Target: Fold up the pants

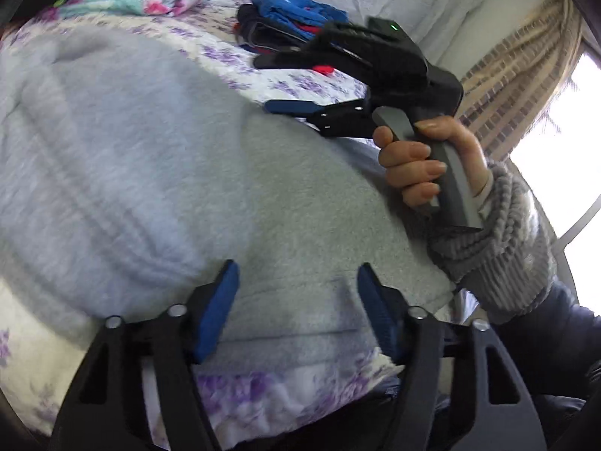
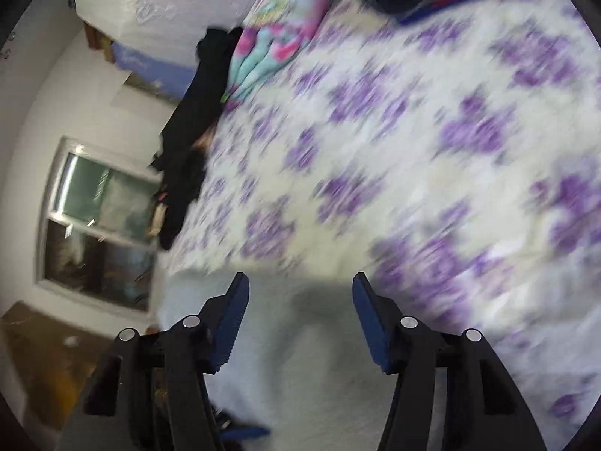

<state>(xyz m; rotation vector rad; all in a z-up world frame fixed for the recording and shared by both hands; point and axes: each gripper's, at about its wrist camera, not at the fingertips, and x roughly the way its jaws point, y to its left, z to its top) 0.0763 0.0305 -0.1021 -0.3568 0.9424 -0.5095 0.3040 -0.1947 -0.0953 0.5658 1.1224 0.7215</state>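
The grey fleece pants (image 1: 157,173) are spread across the purple-flowered bedspread (image 2: 432,143), reaching its near edge. The left gripper (image 1: 296,285) is held over them, jaws wide apart and empty. The right gripper (image 2: 300,293), likewise spread and empty, is seen over the pants' edge. A clothes pile (image 1: 285,15) lies toward the far edge.

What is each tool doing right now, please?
Left tool: open, holding nothing, above the grey pants.
Right tool: open, holding nothing.
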